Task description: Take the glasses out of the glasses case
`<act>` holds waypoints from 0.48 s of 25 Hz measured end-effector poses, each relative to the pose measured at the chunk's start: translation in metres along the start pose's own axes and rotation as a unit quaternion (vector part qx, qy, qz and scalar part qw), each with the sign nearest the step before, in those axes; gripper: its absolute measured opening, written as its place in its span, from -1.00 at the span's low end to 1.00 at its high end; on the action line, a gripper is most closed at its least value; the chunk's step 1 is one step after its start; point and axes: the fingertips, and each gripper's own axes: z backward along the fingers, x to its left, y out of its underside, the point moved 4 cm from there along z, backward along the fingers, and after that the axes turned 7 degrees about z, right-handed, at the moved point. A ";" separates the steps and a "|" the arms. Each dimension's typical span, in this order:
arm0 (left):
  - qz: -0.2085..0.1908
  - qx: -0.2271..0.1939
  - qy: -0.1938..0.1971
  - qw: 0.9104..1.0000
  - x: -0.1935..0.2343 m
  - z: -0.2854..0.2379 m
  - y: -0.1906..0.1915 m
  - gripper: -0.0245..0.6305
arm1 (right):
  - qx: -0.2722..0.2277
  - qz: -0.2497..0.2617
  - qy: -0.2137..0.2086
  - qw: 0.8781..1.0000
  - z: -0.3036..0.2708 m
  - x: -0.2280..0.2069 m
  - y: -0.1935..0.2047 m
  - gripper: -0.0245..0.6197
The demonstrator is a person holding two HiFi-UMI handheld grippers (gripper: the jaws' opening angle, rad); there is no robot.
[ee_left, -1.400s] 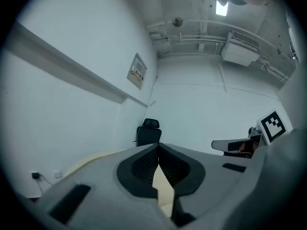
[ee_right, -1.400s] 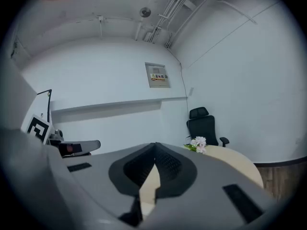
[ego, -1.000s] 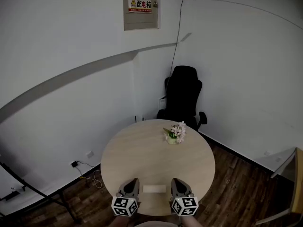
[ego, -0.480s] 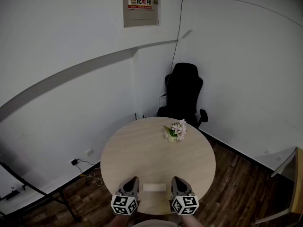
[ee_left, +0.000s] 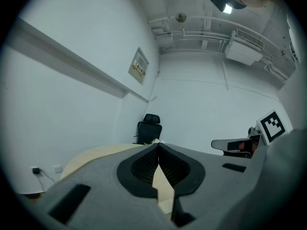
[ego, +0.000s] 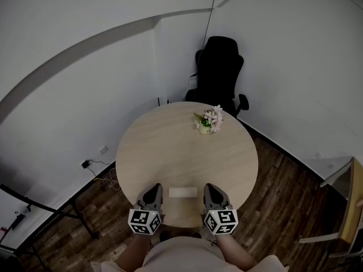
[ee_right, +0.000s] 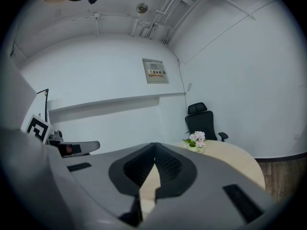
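- The glasses case [ego: 182, 192] is lying on the round wooden table [ego: 170, 146], close to its near edge. It is sitting between the two grippers, with a narrow strip of tabletop showing on either side.
- It is showing as a pale, flat oblong. It is too small in the head view to tell whether the lid is up or down, and nothing inside it is showing.
- Its long axis is running left to right across the head view, with one short end facing each gripper.
- The left gripper [ego: 153, 188] is resting just left of the case. Its jaws are clenched tip to tip on nothing, as the left gripper view is showing.
- The right gripper [ego: 211, 187] is resting just right of the case. Its jaws are likewise pressed together and empty.
- Both grippers are pointing away from the person, across the table towards its far side.
- A small pot [ego: 206, 129] is standing on the far right part of the table, well apart from the case. It is holding pink and white flowers [ego: 212, 115] with green leaves.
- A wall panel [ee_right: 155, 71] is carrying a small label with red and yellow on it. The writing is too small to read.
- A black office chair [ego: 220, 72] is standing beyond the table, in the corner of the room.
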 end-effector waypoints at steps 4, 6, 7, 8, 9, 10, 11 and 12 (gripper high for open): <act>-0.004 0.013 0.000 1.000 0.004 -0.006 0.008 -0.91 | 0.016 0.002 0.002 1.000 -0.007 -0.002 0.011 -0.88; -0.002 0.021 -0.001 1.000 0.004 -0.006 0.016 -0.91 | 0.025 0.001 0.002 1.000 -0.006 -0.002 0.018 -0.88; -0.001 0.026 -0.001 1.000 0.004 -0.006 0.020 -0.91 | 0.028 0.000 0.002 1.000 -0.006 -0.002 0.022 -0.88; -0.001 0.030 -0.001 1.000 0.005 -0.006 0.024 -0.91 | 0.032 0.000 0.002 0.999 -0.006 -0.002 0.026 -0.88; 0.000 0.036 -0.001 0.999 0.006 -0.007 0.028 -0.91 | 0.036 -0.001 0.003 0.999 -0.006 -0.002 0.030 -0.88; 0.000 0.042 -0.001 0.999 0.006 -0.007 0.033 -0.91 | 0.040 -0.001 0.002 0.999 -0.005 -0.002 0.034 -0.88; 0.000 0.048 -0.001 0.999 0.007 -0.007 0.038 -0.91 | 0.045 -0.001 0.002 0.999 -0.004 -0.001 0.039 -0.88; 0.001 0.055 -0.002 0.999 0.008 -0.007 0.043 -0.91 | 0.050 -0.001 0.001 0.999 -0.004 -0.001 0.043 -0.88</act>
